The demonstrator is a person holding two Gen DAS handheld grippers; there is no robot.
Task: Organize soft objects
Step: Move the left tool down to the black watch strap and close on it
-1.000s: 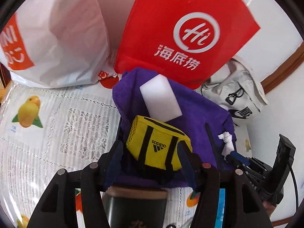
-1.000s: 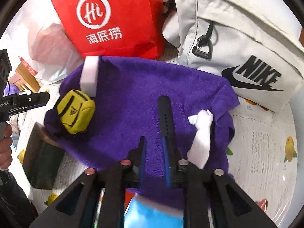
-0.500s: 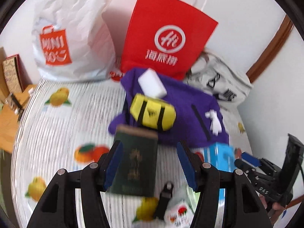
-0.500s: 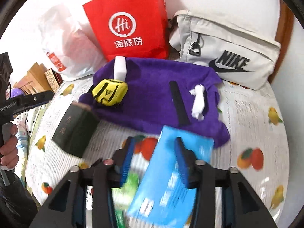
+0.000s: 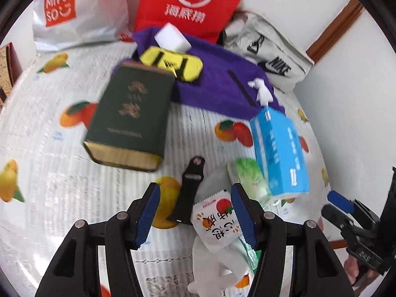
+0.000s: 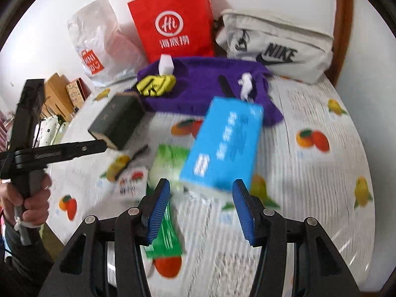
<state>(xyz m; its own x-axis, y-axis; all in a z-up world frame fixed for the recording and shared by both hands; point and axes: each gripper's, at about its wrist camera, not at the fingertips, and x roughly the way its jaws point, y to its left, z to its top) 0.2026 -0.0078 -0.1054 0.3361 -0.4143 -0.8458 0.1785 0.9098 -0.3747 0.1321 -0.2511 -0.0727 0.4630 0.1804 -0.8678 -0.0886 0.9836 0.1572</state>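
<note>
Soft goods being sorted on a fruit-print bench: the purple towel (image 5: 217,84) lies spread at the far side and already carries a white sponge block (image 5: 170,38), a yellow adidas pouch (image 5: 173,63), a black strap (image 5: 241,89) and a twist of white tissue (image 5: 261,91)

Off the towel, touching its near edge, sit a dark green box (image 5: 131,113) at one end and a blue tissue pack (image 5: 279,153) at the other. Further out from the towel, toward the person, lie a green packet (image 5: 247,175), a snack sachet (image 5: 217,220) and a second black watch strap (image 5: 188,190)

The left tongs (image 5: 195,212) hang spread and empty above the sachet and that strap, pinching nothing. The right tongs (image 6: 201,206) have their jaws opening, with nothing between the pads; the tissue pack's near end lies just ahead of them.

The next move seems to turn on that pack. Its long axis runs away from the right tongs toward the towel, slanting to the right, so the jaws would cross its short side. The right hand is the nearer one, and the left is better placed for the sachet.

Behind the towel stand three containers: a white Miniso plastic bag (image 5: 79,10), a red paper bag (image 5: 190,2) and a pale Nike bag (image 5: 269,49). The Nike bag's zip looks closed, and what any of them holds cannot be made out
</note>
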